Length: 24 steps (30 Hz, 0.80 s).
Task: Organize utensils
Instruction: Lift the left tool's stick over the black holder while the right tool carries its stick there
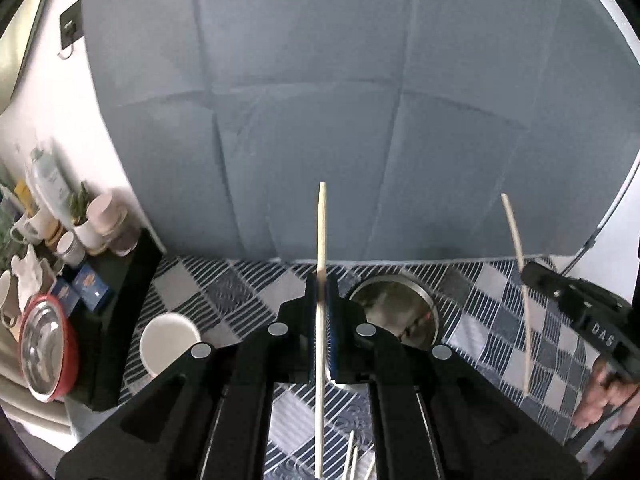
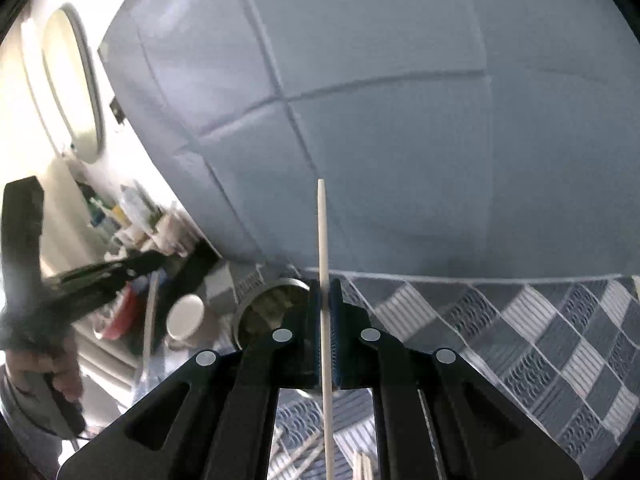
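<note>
Grey-blue fabric backdrop [image 1: 320, 100], matte, creased into a grid of fold lines, hangs behind a table spread with a quilted patchwork cloth [image 1: 500, 292]: squares of navy stripe, pale grey and stitched wave pattern. On the cloth, a round steel canister [image 1: 400, 308], open-topped, shiny inside, stands near the backdrop; a white cylindrical cup [image 1: 168, 344] stands apart from it toward the left edge. Beyond that edge, a cluttered side shelf: a red-rimmed steel bowl [image 1: 46, 356], mugs, small boxes, a spray bottle, all soft with blur. Left gripper [image 1: 322, 312], black plastic with angular arms and round silver pins, has its blue-padded jaws closed on a pale wooden chopstick [image 1: 320, 240]; the stick is slender, smooth, slightly tapered, and runs upright through the pads, its tip rising against the backdrop. Right gripper [image 2: 326, 308], same build, likewise pinches a second chopstick [image 2: 322, 232], upright, pointed tip up. From the left camera the right gripper shows at far right, a hand [image 1: 604, 392] on its handle, its stick tilted. More loose sticks [image 1: 354, 456] lie flat on the cloth below the left gripper. Both held chopsticks are in the air, above the table, the canister just behind them.
</note>
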Available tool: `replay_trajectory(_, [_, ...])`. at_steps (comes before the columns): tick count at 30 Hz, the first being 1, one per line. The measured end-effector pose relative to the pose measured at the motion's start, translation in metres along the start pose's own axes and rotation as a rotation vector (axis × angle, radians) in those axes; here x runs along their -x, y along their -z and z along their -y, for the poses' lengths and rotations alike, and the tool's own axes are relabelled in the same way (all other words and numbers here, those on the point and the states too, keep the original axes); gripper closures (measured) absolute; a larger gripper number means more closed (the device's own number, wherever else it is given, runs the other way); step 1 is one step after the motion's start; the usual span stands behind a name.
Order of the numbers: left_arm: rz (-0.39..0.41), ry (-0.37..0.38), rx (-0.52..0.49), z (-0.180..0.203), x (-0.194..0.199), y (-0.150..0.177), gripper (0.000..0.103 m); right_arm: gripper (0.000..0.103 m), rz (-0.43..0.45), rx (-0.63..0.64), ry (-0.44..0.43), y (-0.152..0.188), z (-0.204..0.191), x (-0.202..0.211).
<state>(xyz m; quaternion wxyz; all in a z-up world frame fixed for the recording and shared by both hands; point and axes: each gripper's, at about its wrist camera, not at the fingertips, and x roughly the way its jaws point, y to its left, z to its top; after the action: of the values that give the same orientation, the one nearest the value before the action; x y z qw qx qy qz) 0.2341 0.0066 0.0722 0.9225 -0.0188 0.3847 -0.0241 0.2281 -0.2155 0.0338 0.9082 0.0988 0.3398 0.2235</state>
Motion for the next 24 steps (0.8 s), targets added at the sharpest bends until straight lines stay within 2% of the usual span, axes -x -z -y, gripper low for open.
replay_trajectory(6, [-0.018,0.02,0.002,0.016,-0.022,-0.019,0.099,0.099,0.016,-0.01,-0.053,-0.028,-0.012,-0.023])
replay_trajectory(13, [-0.01,0.094,0.039,0.029,-0.043,-0.041,0.099,0.099,0.043,-0.012,-0.127,-0.049,-0.022,-0.053])
replay_trajectory(14, [0.002,0.117,0.045,0.031,-0.046,-0.045,0.099,0.099,0.049,-0.015,-0.135,-0.051,-0.023,-0.056])
replay_trajectory(17, [0.006,0.113,0.049,0.033,-0.056,-0.05,0.099,0.099,0.077,-0.034,-0.166,-0.052,-0.02,-0.069])
replay_trajectory(18, [0.021,0.133,0.058,0.032,-0.059,-0.051,0.099,0.099,0.085,-0.038,-0.172,-0.052,-0.021,-0.072])
replay_trajectory(24, [0.082,0.171,0.095,0.025,-0.076,-0.042,0.098,0.099,0.128,-0.066,-0.219,-0.043,-0.01,-0.099])
